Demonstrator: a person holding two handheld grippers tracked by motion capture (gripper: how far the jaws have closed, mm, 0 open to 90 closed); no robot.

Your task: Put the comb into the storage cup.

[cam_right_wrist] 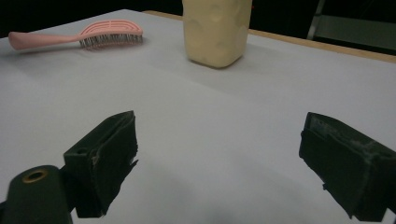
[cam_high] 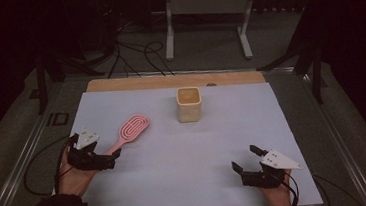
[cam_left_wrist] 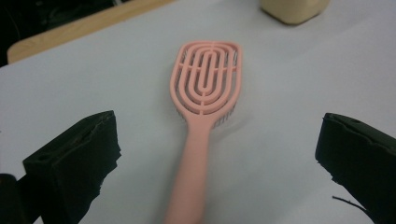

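A pink vented hairbrush (cam_high: 133,129) lies bristles down on the white table sheet (cam_high: 186,158), left of centre, with its handle pointing at my left gripper (cam_high: 115,159). In the left gripper view the brush (cam_left_wrist: 206,86) lies straight ahead. Its handle runs down between the two black jaws of the left gripper (cam_left_wrist: 218,140), which stand wide open and clear of it. A cream squarish cup (cam_high: 188,104) stands upright at the back middle. My right gripper (cam_high: 244,159) rests open at the front right, holding nothing. In its view the cup (cam_right_wrist: 215,32) and brush (cam_right_wrist: 95,33) lie far ahead.
A wooden board edge (cam_high: 169,80) shows behind the white sheet. Beyond the table are cables (cam_high: 131,52) on the floor and a white metal stand (cam_high: 208,10). Metal rails (cam_high: 20,162) run along both sides of the table.
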